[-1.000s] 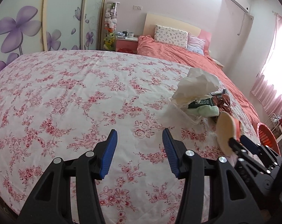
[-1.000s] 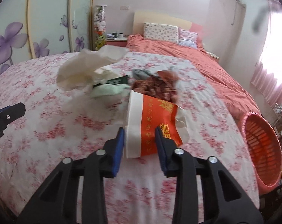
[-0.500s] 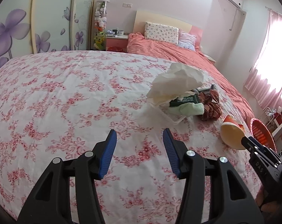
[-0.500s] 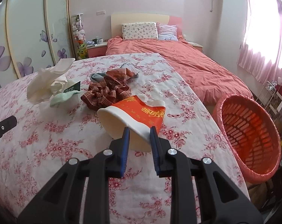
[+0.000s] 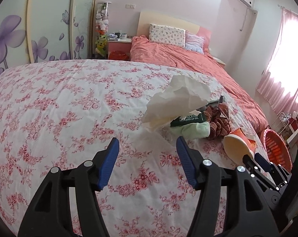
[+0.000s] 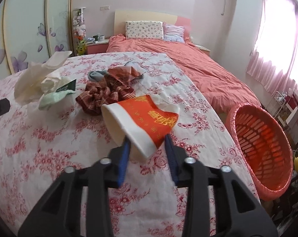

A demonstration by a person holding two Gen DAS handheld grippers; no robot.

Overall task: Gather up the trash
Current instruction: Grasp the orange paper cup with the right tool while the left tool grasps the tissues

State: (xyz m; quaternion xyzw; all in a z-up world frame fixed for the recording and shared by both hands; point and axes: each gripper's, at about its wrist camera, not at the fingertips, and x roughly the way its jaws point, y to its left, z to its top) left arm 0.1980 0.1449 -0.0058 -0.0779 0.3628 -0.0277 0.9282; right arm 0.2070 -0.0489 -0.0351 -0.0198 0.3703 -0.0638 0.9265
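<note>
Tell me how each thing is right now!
Paper cup: tipped sideways, squashed, pinched in right claw.
Left claw: open, empty, jaws just widening.
Tissue: crumpled on the bedspread.
Orange basket: tilted, looks empty.
Patterned cloth: bunched up.

paper cup (image 6: 149, 116), cloth bedspread (image 6: 40, 138), plastic basket (image 6: 261, 144)

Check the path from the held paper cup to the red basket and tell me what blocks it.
Nothing visible does. The right gripper holds the paper cup over the floral bedspread; the red basket stands open beyond the bed's edge to the right, with only bare bedspread between.
</note>
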